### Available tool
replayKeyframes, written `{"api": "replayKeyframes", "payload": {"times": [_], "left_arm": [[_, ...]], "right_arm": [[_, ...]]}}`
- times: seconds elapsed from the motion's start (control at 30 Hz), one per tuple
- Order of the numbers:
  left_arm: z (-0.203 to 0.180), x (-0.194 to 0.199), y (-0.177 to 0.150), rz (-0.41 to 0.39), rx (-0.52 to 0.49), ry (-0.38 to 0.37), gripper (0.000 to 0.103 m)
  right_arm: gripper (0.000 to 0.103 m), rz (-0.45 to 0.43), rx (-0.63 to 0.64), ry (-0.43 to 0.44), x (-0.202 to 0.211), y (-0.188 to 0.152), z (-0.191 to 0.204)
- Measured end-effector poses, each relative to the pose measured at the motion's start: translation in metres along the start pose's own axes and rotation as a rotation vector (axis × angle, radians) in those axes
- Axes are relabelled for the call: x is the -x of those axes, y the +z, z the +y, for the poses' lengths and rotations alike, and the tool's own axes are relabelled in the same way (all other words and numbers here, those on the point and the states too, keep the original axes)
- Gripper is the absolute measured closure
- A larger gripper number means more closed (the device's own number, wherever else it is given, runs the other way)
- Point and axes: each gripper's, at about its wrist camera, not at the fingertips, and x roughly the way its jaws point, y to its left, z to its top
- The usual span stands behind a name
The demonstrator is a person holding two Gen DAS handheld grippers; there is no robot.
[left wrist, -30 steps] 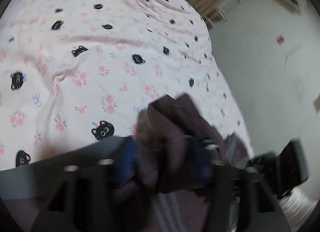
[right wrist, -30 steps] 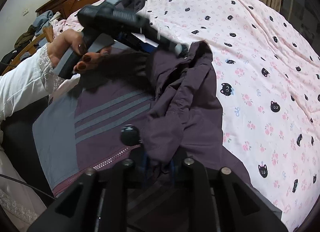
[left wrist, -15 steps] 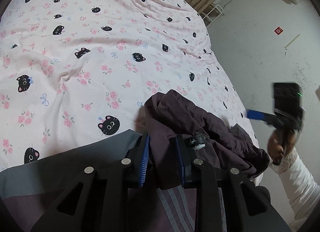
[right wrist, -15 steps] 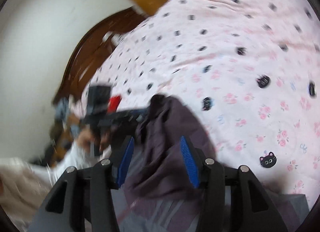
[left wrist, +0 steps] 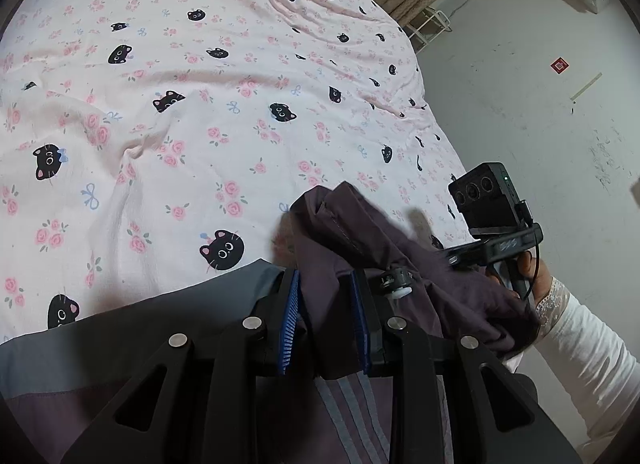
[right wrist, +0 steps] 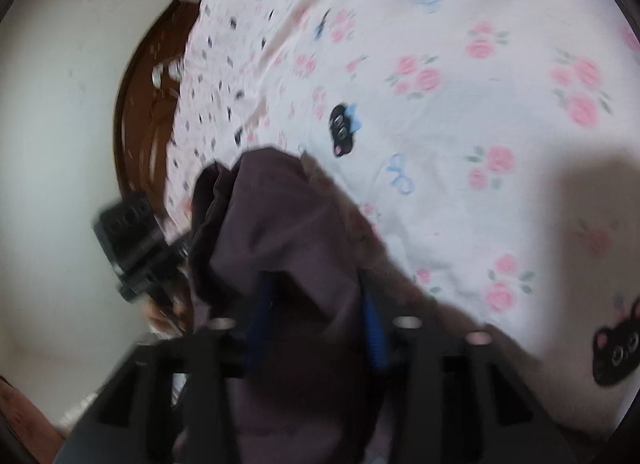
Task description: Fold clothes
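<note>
Bedspread (left wrist: 240,75) pink, cat-and-rose print | wall (left wrist: 520,103) white, scuffed | headboard (right wrist: 136,131) dark wood

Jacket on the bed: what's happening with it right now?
A person is folding a dark purple jacket on a bed covered by a pink cat-print sheet, with a handheld gripper in each hand. The left gripper has a bunched fold of the jacket between its blue pads. The right gripper also has jacket cloth between its fingers, though that view is blurred by motion. The jacket lies crumpled, not yet folded flat; its grey striped part is spread below.
</note>
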Motion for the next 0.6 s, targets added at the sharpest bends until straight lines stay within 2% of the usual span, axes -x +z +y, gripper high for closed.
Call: {"api": "replayKeyframes", "payload": {"times": [0.03,0.07,0.33,0.4,0.47,0.6], "left_arm": [[0.0,0.0,0.0,0.0,0.002,-0.001,0.081],[0.0,0.0,0.0,0.0,0.003,-0.001,0.081],[0.001,0.007,0.002,-0.029,0.023,0.034,0.079],[0.003,0.011,0.003,-0.042,0.042,0.043,0.072],[0.005,0.017,0.005,-0.065,0.062,0.045,0.066],[0.001,0.031,0.006,-0.112,0.056,0.023,0.062]], "right_arm": [[0.092,0.017,-0.006,0.002,-0.006,0.002,-0.002],[0.094,0.033,-0.01,0.002,-0.012,0.005,-0.004],[0.097,-0.131,0.124,-0.202,0.034,0.016,0.033],[0.097,-0.184,0.181,-0.241,0.051,0.019,0.047],[0.097,-0.246,0.258,-0.32,0.065,0.022,0.068],[0.097,-0.346,0.396,-0.485,0.084,0.032,0.106]]}}
